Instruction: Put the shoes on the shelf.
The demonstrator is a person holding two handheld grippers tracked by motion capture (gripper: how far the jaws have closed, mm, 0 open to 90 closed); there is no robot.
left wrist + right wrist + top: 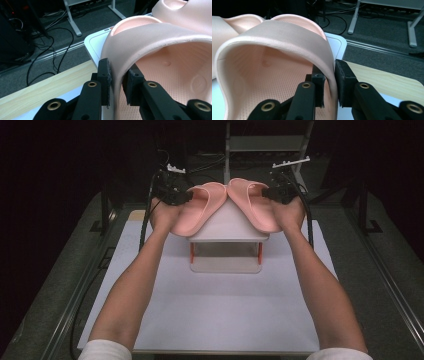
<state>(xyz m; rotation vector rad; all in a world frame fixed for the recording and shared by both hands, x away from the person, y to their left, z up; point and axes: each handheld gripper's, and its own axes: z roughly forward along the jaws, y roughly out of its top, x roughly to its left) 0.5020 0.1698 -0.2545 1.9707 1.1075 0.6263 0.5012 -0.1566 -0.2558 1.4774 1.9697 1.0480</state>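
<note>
Two pink slide sandals rest tilted on top of a small white rack (226, 222), toes meeting at the far middle. My left gripper (186, 196) is shut on the strap of the left sandal (197, 212); in the left gripper view the strap (130, 50) sits pinched between the black pads of that gripper (117, 85). My right gripper (266, 194) is shut on the strap of the right sandal (252, 205); the right gripper view shows its strap (287, 32) clamped at that gripper (329, 82).
The rack has orange posts (192, 251) and stands on a white mat (215, 310) over a wooden tabletop (387, 80). Metal rails (395, 285) run along both table sides. Cables (50, 57) and stand legs (412, 32) lie on the dark floor beyond.
</note>
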